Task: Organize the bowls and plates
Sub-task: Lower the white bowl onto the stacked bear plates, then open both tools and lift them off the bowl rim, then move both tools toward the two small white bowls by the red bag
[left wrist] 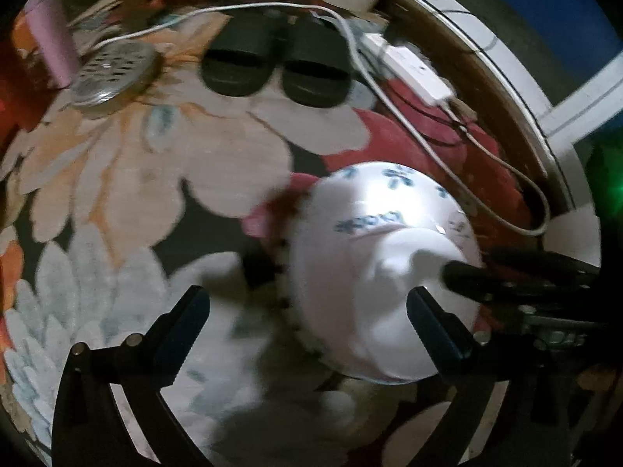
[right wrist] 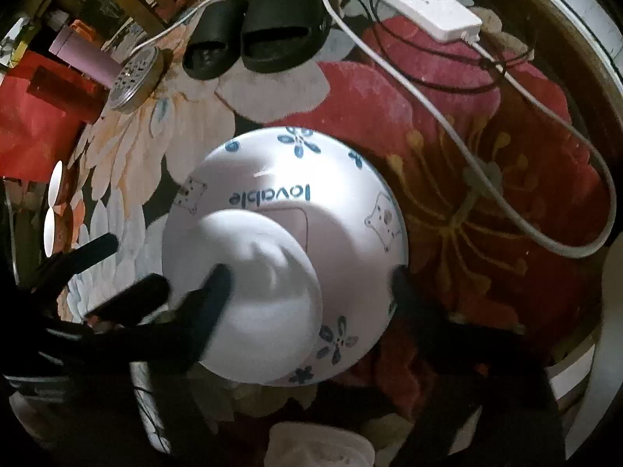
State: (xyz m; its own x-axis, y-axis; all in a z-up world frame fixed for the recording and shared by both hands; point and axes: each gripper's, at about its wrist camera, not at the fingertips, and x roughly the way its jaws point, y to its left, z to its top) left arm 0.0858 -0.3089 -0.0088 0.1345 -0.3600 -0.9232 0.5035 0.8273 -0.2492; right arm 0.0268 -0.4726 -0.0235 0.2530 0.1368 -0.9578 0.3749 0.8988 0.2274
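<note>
A white plate (right wrist: 296,210) with blue flowers and the word "lovable" lies on a flowered rug (left wrist: 128,163), at the centre of the right wrist view. A small white bowl (right wrist: 264,288) sits on the plate toward 7 o'clock.

The right gripper (right wrist: 307,276) is spread wide, its fingers standing at either side of the plate; the left finger (right wrist: 210,292) overlaps the bowl's edge. Whether it grips anything cannot be told.

The left gripper (left wrist: 307,303) is wide open and holds nothing; in its view the plate (left wrist: 373,210) lies at 4 o'clock.

At 12 o'clock lie black slippers (right wrist: 257,39), a white cable (right wrist: 428,105) and a white power strip (right wrist: 424,4). A round metal strainer (left wrist: 113,74) rests at 10 o'clock, beside a pink bottle (right wrist: 83,58).
</note>
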